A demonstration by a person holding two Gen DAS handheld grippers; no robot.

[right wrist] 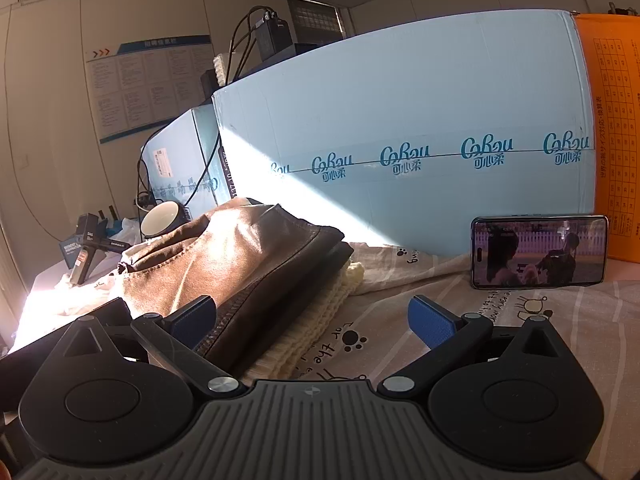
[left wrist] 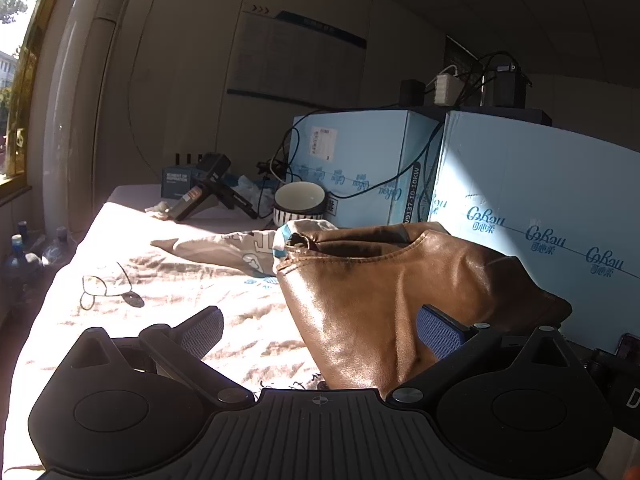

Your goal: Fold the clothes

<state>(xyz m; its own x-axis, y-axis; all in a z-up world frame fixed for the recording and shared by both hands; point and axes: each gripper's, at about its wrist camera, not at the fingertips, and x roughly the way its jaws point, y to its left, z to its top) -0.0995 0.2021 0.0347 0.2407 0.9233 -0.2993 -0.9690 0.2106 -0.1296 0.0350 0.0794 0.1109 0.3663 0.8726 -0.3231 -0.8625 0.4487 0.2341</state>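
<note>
Pale blue cartons (right wrist: 400, 100) printed with a repeated logo stand along the back of the table (left wrist: 120, 304), which is covered by a light cloth with cartoon drawings and lettering. An orange carton (right wrist: 612, 140) stands just beside the blue ones on the right.

On the cloth lies the brown leather-look garment (left wrist: 380, 292), folded into a thick bundle. In the right wrist view it rests on top of a cream knitted garment (right wrist: 320, 320), whose ribbed edge sticks out beneath it. Behind the brown bundle, toward the far end, lies a grey and white printed garment (left wrist: 224, 248).

The left gripper (left wrist: 320, 332) stands wide open, its right pad against or just in front of the brown garment's near side, its left pad over bare cloth; it holds nothing. The right gripper (right wrist: 312, 320) is likewise spread open and empty, its left pad by the brown bundle's near edge, its right pad over the cloth.

A phone (right wrist: 540, 250) leans on its long side against the blue carton, screen lit. A striped bowl (left wrist: 299, 200) sits near the far cartons, with black devices (left wrist: 212, 188) and cables beside it.
</note>
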